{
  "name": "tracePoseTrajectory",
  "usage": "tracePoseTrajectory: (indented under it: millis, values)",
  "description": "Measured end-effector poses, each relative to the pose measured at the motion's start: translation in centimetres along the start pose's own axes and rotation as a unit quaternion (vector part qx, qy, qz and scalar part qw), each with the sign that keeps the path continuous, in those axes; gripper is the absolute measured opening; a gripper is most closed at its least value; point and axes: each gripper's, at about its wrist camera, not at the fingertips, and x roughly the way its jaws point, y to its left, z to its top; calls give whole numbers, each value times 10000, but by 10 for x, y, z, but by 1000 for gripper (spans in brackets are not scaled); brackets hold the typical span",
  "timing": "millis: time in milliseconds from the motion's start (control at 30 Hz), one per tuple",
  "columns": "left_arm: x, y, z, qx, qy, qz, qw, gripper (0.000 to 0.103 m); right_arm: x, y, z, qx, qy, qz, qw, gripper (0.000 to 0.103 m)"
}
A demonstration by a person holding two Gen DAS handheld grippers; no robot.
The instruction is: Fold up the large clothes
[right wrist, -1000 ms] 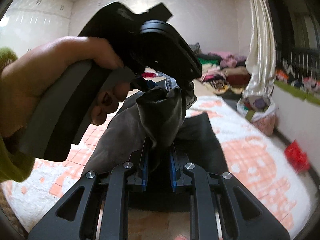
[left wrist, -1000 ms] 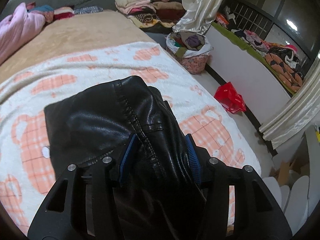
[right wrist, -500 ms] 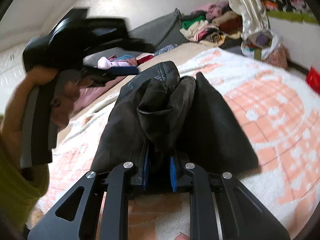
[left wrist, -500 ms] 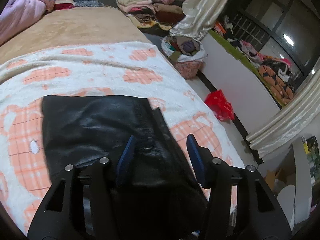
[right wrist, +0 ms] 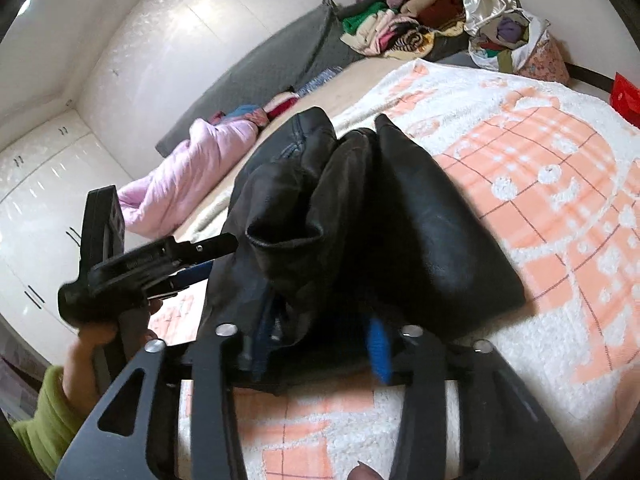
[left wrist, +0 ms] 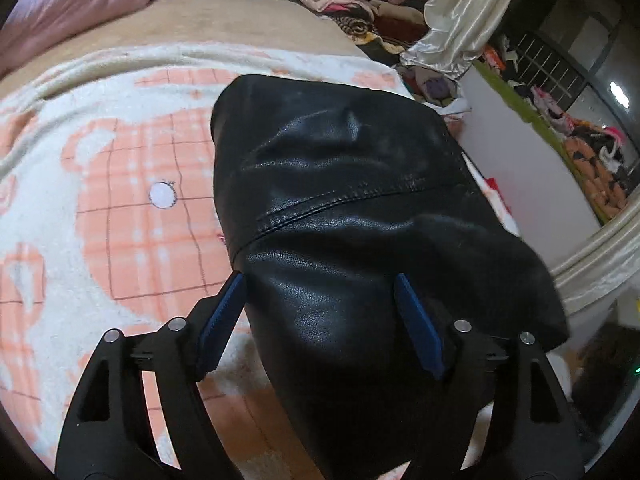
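A black leather garment (left wrist: 352, 208) lies folded on the white blanket with orange bear print (left wrist: 120, 200). In the left wrist view my left gripper (left wrist: 320, 320) sits over the garment's near end. Its jaws are opening, with blue pads (left wrist: 222, 320) on either side of the leather and not pressing on it. In the right wrist view my right gripper (right wrist: 320, 344) is low at the bunched folds of the garment (right wrist: 420, 220). Its jaws are opening too, and the folds rest loosely between the pads (right wrist: 378, 344). The left gripper (right wrist: 208, 256) shows there at the garment's left edge, held by a hand (right wrist: 96, 344).
A pink quilt (right wrist: 180, 176) lies at the head of the bed against a grey cushion (right wrist: 260, 68). Stacked clothes (right wrist: 392, 28) and a full laundry bag (right wrist: 516, 44) stand past the bed's far corner. A cream curtain (left wrist: 460, 24) and a red bag (right wrist: 626, 98) are on the floor side.
Both grippers have gone from shut on the garment to spread apart. The lifted leather has dropped flat onto the blanket. The left gripper came down and the right one rolled.
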Motion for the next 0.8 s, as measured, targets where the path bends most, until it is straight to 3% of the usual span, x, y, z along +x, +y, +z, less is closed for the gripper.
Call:
tracePoseTrajectory:
  millis: [33,67,100,133,267,333,367,433,467,567,667,800]
  values:
    - [-1,0,0,-19,-21,-25,10000,67,-1,3,2,-27,40,-12,10000,46]
    - [-1,1,1,-75,-29,-84,9999,67,-2,7,8,-76,53,-2,10000,62]
    - [-2,2,2,-99,-24,-108,9999,67,-1,10,16,-134,68,24,9999,84]
    - [-2,3,3,-107,-11,-122,9999,67,-2,14,23,-205,64,58,9998,90]
    - [-2,4,0,-118,-19,-138,9998,67,9,31,66,-536,71,-339,9980,94]
    - [-2,5,0,-132,-19,-156,9998,67,26,29,86,-603,402,-501,9961,95]
    - [-3,6,-1,-138,-13,-160,9998,67,42,31,95,-696,747,-606,9929,94]
    - [-3,8,-2,-141,1,-163,9998,67,62,31,102,-937,1009,-729,9878,42]
    - [-3,7,-2,-149,1,-171,9997,67,72,34,105,-1131,1122,-613,9853,29]
    - [-13,14,1,-271,-67,-352,9990,68,57,42,109,-1340,866,-122,9871,24]
    - [-23,11,5,-262,-183,-459,9984,70,28,35,122,-1364,345,231,9898,24]
    - [-12,0,-2,-174,21,-504,9986,74,23,-21,120,-625,418,473,9960,24]
